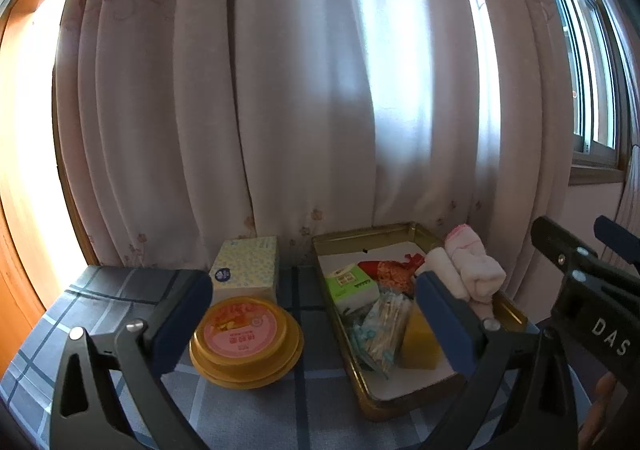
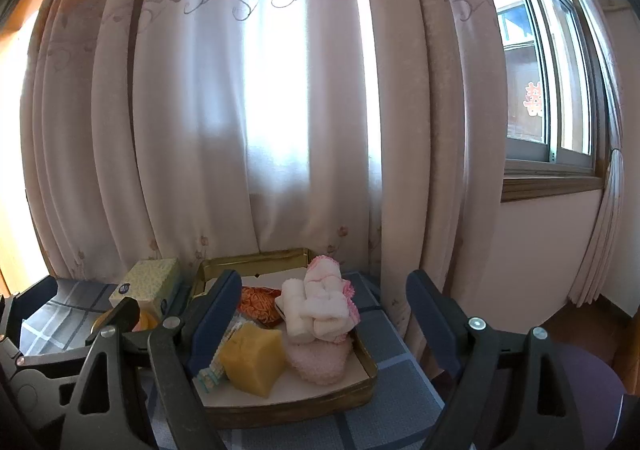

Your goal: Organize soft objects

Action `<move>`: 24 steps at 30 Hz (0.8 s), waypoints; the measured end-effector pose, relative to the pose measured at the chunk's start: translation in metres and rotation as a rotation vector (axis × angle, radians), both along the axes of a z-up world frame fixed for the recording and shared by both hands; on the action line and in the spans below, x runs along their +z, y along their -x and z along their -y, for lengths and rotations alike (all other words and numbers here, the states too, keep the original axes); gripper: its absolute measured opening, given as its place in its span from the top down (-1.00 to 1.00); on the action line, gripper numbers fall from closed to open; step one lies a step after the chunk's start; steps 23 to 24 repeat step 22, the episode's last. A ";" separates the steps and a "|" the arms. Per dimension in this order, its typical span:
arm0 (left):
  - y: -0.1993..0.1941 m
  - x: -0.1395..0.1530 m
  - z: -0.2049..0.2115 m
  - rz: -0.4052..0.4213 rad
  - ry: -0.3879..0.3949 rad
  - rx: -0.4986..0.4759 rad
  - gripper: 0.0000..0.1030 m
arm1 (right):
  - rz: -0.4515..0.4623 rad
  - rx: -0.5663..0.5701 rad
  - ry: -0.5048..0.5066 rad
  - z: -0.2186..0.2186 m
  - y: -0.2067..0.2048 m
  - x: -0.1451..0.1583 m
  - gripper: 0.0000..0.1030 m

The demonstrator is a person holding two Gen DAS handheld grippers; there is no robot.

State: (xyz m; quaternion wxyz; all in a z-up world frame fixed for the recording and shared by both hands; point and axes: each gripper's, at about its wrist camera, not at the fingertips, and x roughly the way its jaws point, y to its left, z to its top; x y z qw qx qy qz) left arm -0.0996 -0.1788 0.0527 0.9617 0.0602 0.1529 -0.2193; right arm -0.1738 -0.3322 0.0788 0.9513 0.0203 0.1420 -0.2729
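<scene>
- Left hand-held gripper point(image 1: 312, 324): fingers spread wide, nothing between the pads; the orange lidded tub point(image 1: 245, 340) sits between them on the checked tabletop point(image 1: 100, 290); the gold tin tray point(image 1: 400, 406) lies toward 2 o'clock.
- Right hand-held gripper point(image 2: 320, 326): fingers apart, gripping nothing; the rolled white-and-pink towels point(image 2: 320, 310) lie just ahead at 12 o'clock, piled in the tray on a fluffy pink cloth point(image 2: 316, 364); the yellow sponge block point(image 2: 252, 360) rests beside its left finger, at 10 o'clock.
- Tissue box point(image 1: 246, 268) stands behind the tub, left of the tray.
</scene>
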 end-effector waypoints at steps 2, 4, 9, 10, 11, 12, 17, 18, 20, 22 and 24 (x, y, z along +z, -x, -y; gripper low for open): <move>-0.001 -0.001 0.001 -0.002 -0.007 0.003 -0.99 | 0.001 -0.001 0.004 -0.001 0.001 0.000 -0.68; -0.002 -0.001 0.003 -0.003 -0.015 0.007 -0.99 | 0.004 -0.004 0.006 0.000 0.001 0.000 -0.68; -0.003 -0.003 0.002 0.014 -0.009 0.033 -0.99 | 0.006 -0.006 0.007 0.000 0.001 0.000 -0.68; -0.004 -0.004 0.002 0.015 -0.008 0.031 -0.99 | 0.005 -0.006 0.008 0.000 0.001 0.000 -0.68; -0.004 -0.005 0.002 0.014 -0.008 0.027 -0.99 | 0.005 -0.005 0.006 0.001 0.001 -0.001 -0.68; -0.004 -0.005 0.002 0.011 -0.011 0.028 -0.99 | 0.004 -0.005 0.003 0.002 0.001 -0.001 -0.68; -0.006 -0.006 0.002 0.004 -0.011 0.028 -0.99 | -0.004 -0.007 -0.007 0.005 -0.002 -0.002 -0.68; -0.006 -0.006 0.002 0.002 -0.008 0.025 -0.99 | -0.006 -0.007 -0.007 0.005 -0.002 -0.002 -0.68; -0.006 -0.005 0.002 -0.002 -0.004 0.018 -0.99 | -0.008 -0.008 -0.008 0.006 -0.003 -0.002 -0.68; -0.005 -0.005 0.002 -0.002 -0.002 0.014 -0.99 | -0.007 -0.012 -0.005 0.004 -0.003 -0.002 -0.68; -0.005 -0.005 0.002 -0.002 -0.002 0.014 -0.99 | -0.007 -0.012 -0.005 0.004 -0.003 -0.002 -0.68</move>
